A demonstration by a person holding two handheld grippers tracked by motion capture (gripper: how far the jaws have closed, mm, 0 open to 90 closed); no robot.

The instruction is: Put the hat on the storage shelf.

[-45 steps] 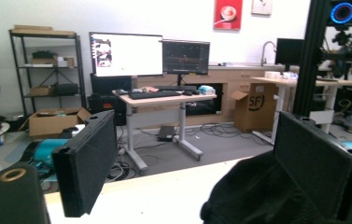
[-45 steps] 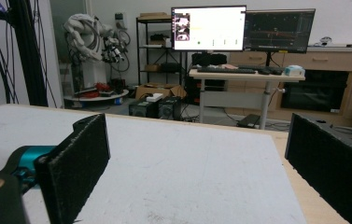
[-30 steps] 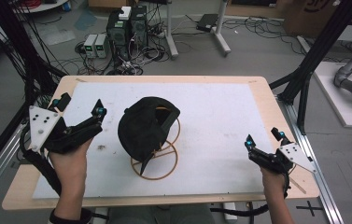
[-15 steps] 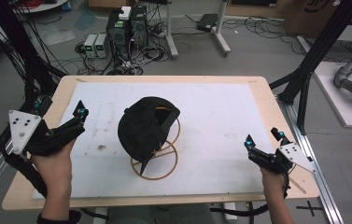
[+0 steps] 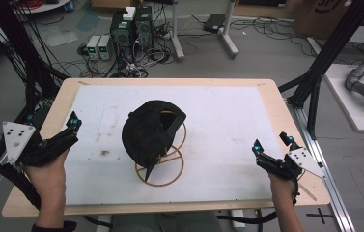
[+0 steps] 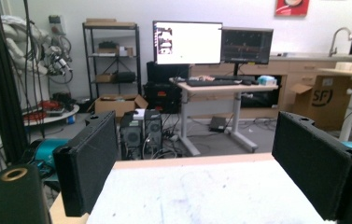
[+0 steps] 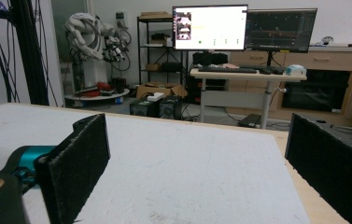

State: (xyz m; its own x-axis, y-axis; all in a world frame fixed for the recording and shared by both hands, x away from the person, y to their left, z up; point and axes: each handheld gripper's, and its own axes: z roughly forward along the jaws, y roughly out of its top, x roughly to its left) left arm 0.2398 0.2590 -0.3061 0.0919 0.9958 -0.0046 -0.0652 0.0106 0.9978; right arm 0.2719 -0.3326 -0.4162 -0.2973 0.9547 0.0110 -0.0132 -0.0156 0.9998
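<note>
A black cap [image 5: 148, 133] rests tilted on a wooden ring stand [image 5: 162, 171] at the middle of the white mat [image 5: 228, 116]. My left gripper [image 5: 52, 121] is held over the table's left edge, well left of the cap, jaws wide apart and empty. In the left gripper view the left gripper [image 6: 211, 172] frames bare mat and the room beyond. Near the front right corner, my right gripper [image 5: 271, 141] stands open with nothing in it. The right gripper view has the right gripper [image 7: 201, 172] low over the bare mat.
The mat lies on a wooden table [image 5: 276, 106] with black frame posts [image 5: 324, 63] at its sides. Computer boxes [image 5: 131, 26] and cables sit on the floor behind. A desk with monitors [image 6: 211, 42] stands farther back.
My left gripper has drawn away from the cap, leftward to the table's left edge. The right gripper and the cap have not moved.
</note>
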